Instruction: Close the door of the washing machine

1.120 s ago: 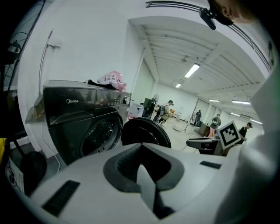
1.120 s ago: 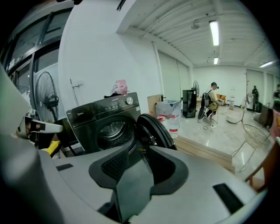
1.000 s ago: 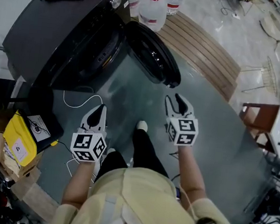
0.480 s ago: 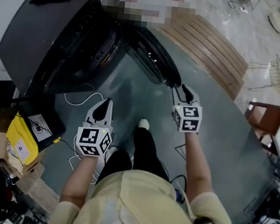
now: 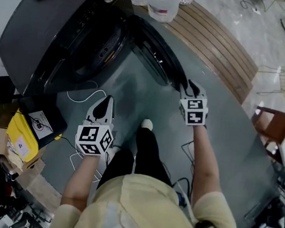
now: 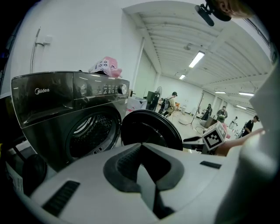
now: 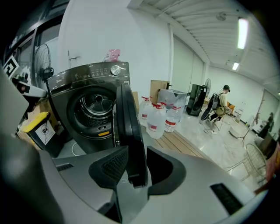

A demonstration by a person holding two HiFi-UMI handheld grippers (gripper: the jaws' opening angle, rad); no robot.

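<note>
Right gripper [image 7: 133,166] — jaws wide apart, straddling the free edge of the door [image 7: 126,122]; as far as I can see, the pads are not clamped on it. The door stands swung out from the washing machine [image 7: 94,105], edge-on to me, with the drum open behind it.

Judgement: no pinch needed. I should lay the jaw on the door's outer face flat against it and push in an arc about the hinge, steady until the latch catches.

Left gripper [image 5: 102,108] — jaws apart, empty, low near the machine's front. It is best kept out of the door's sweep. The water bottles [image 7: 156,118] stand beyond the door.
</note>
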